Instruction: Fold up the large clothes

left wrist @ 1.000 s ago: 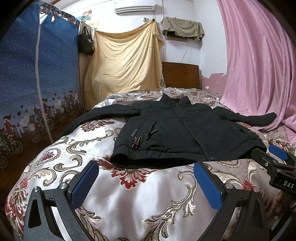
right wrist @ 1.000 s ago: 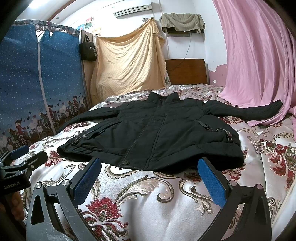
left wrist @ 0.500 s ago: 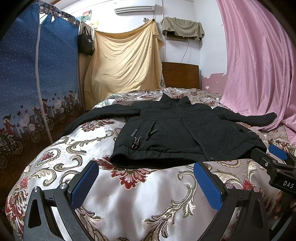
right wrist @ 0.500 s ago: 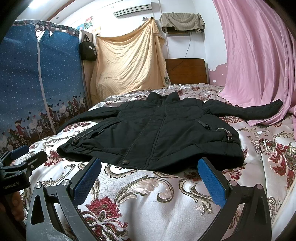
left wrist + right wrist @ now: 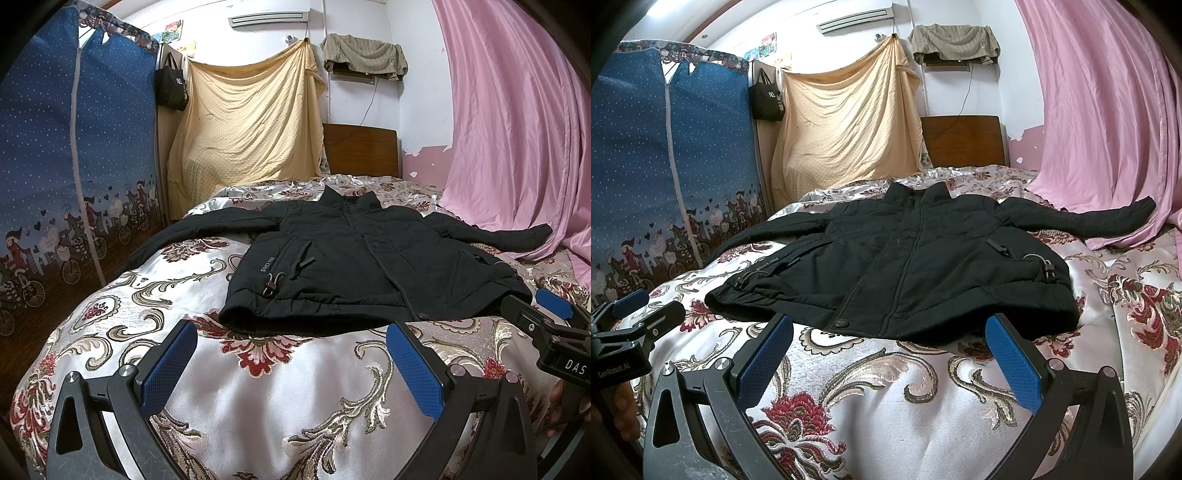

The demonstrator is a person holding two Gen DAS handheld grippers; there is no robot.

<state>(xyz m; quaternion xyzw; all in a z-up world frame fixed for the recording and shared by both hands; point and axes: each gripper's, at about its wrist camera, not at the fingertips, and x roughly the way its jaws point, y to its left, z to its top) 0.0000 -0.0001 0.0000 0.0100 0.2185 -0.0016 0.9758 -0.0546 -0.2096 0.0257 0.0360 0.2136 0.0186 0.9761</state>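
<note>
A black padded jacket [image 5: 362, 266] [image 5: 905, 266] lies flat and zipped on the bed, collar toward the headboard, both sleeves spread out sideways. My left gripper [image 5: 291, 354] hovers open over the bedspread just short of the jacket's hem, with nothing between its blue pads. The right gripper [image 5: 890, 349] is open too, its blue pads level with the hem's near edge. Each gripper shows at the edge of the other's view: the right gripper [image 5: 550, 328] at the right, the left gripper [image 5: 631, 317] at the left.
The bed has a shiny floral bedspread [image 5: 295, 398]. A blue fabric wardrobe [image 5: 74, 166] stands to the left, a pink curtain [image 5: 517, 129] drapes onto the bed at the right, and a wooden headboard [image 5: 360, 149] and yellow cloth [image 5: 251, 125] are behind.
</note>
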